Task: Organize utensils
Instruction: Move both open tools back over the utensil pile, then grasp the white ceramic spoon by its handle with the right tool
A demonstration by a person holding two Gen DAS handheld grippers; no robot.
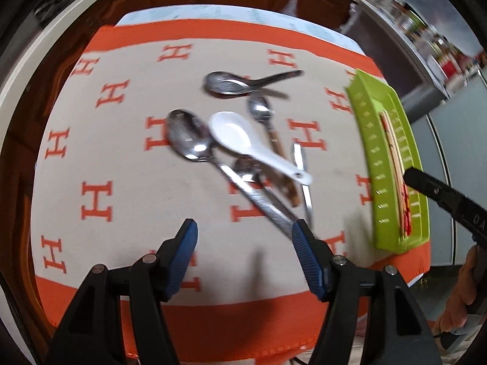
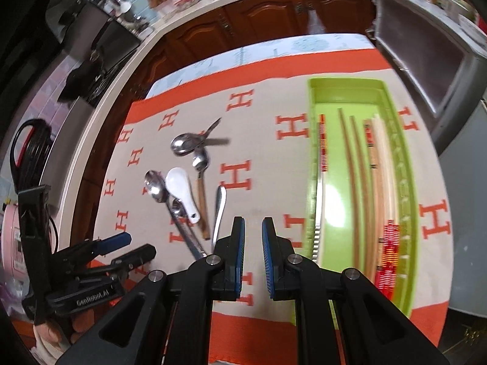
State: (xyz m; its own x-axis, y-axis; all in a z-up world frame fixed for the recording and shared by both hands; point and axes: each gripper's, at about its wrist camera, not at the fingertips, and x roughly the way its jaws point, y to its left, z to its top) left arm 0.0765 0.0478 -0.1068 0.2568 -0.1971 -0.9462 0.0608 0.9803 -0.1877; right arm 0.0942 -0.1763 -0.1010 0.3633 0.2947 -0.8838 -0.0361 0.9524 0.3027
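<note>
Several spoons lie in a loose pile on the orange-and-beige H-patterned cloth: a white ceramic spoon, a large steel spoon, a steel soup spoon and a wooden-handled spoon. A green tray holds several chopsticks. My left gripper is open and empty, just short of the spoon handles. My right gripper is nearly shut and empty, between the pile and the tray.
The table's near edge lies just below both grippers. Wooden cabinets and a counter stand beyond the table. A steel appliance stands at the right. The other gripper shows at the left of the right wrist view.
</note>
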